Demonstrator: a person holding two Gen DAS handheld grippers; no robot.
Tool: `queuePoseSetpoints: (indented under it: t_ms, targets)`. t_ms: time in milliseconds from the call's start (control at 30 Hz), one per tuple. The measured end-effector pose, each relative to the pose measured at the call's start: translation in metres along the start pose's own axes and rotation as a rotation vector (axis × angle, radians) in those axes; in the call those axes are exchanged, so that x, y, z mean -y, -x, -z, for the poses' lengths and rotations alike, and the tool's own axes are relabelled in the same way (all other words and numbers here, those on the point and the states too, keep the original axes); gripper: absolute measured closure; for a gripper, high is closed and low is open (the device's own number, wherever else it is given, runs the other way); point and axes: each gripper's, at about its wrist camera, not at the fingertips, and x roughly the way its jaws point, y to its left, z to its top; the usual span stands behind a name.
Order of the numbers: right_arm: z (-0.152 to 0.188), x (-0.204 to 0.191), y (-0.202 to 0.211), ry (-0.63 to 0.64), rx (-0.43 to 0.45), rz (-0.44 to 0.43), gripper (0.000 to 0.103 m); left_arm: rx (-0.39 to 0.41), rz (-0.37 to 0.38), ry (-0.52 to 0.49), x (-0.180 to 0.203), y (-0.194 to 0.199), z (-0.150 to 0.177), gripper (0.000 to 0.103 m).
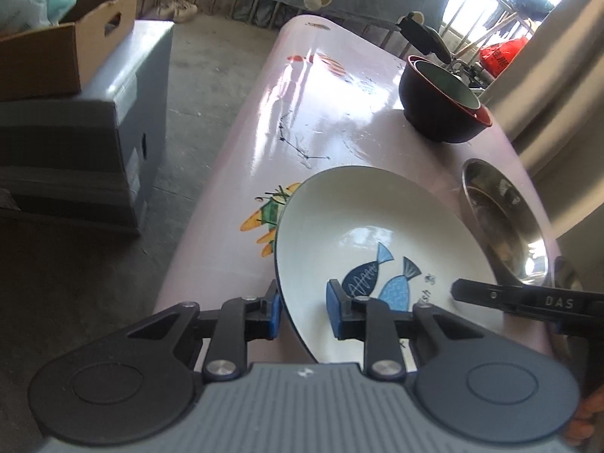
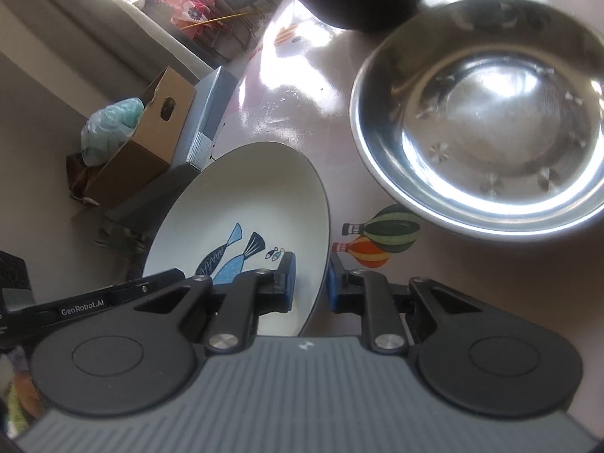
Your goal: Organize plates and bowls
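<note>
**Two grippers hold one fish plate over a pink table**

A white plate [image 1: 377, 241] painted with two blue fish sits at the lower centre of the left wrist view, tilted, its rim caught from both sides. The left gripper [image 1: 304, 311] has its blue pads clamped on the plate's left edge, one pad under and one on the painted face. In the right wrist view the right gripper [image 2: 310, 283] is clamped on the plate's right edge the same way. At right, on the glossy pink table [image 1: 321, 113] (printed with cartoon balloons), rests a steel bowl [image 2: 487, 113]. Nested dark bowls [image 1: 441, 102] stand at upper right. Cardboard box [image 1: 68, 49] at upper left.
</note>
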Motion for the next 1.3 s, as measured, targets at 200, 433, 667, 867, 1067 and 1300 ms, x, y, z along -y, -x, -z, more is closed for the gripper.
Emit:
queuePoseSetpoints:
  t_ms: [200,433,667,867,1067,1300]
  targets:
    - [0.004,-0.015,0.002,0.097,0.023,0.059,0.086,0.05,-0.044,-0.054,0.007,0.003,0.005,0.08]
    - [0.004,-0.023,0.008,0.146,0.055,0.076,0.086,0.077,-0.036,-0.066,0.008,0.008,0.008,0.08]
    - [0.003,-0.028,0.018,0.183,0.079,0.087,0.086,0.085,-0.028,-0.07,0.009,0.011,0.011,0.08]
    - [0.008,-0.026,0.027,0.185,0.078,0.094,0.086,0.09,-0.021,-0.085,0.015,0.015,0.017,0.079]
    - [0.006,-0.029,0.039,0.192,0.098,0.09,0.086,0.12,-0.02,-0.09,0.02,0.026,0.01,0.08]
    - [-0.008,-0.035,0.06,0.192,0.155,0.066,0.086,0.178,-0.016,-0.134,0.041,0.04,-0.012,0.079]
